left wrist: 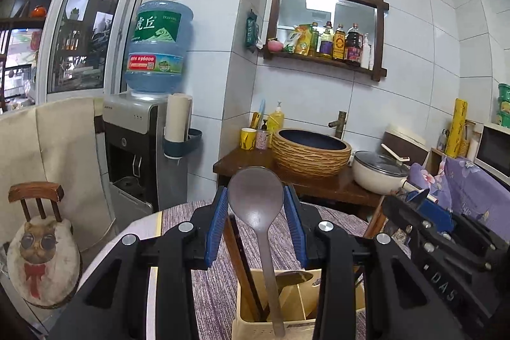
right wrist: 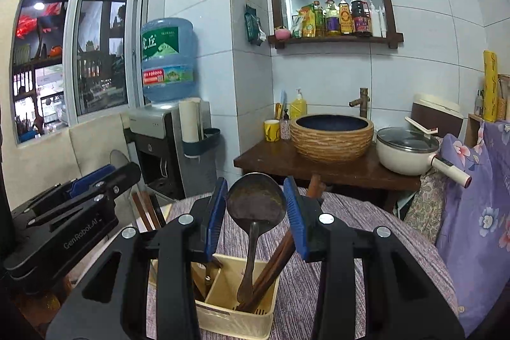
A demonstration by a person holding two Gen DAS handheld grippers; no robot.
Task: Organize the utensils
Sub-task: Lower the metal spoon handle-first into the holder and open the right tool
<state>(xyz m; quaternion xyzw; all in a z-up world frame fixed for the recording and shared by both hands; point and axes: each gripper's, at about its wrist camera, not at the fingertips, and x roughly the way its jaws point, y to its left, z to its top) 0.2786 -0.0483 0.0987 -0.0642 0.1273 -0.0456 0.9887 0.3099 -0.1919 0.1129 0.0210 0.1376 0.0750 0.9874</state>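
Purple striped tablecloth point(right wrist: 318, 282) under a cream utensil holder point(right wrist: 223, 313), both my grippers hanging above it.

Nearest me, my left gripper point(left wrist: 256, 223) has its blue pads spread, with a grey spoon point(left wrist: 256, 206) standing upright between them, touching neither pad, its handle down in the holder beside dark chopsticks point(left wrist: 244, 270). My right gripper point(right wrist: 256, 214) is spread too, framing a dark metal ladle point(right wrist: 255, 203) that stands in the holder's right compartment with brown chopsticks point(right wrist: 271, 271) leaning beside it. Beyond the table sit a woven-look basin point(right wrist: 331, 137) and a white lidded pot point(right wrist: 406, 150) on a wooden counter, a water dispenser point(right wrist: 165, 148) to the left, and bottles on a wall shelf point(right wrist: 334, 39) farthest back.
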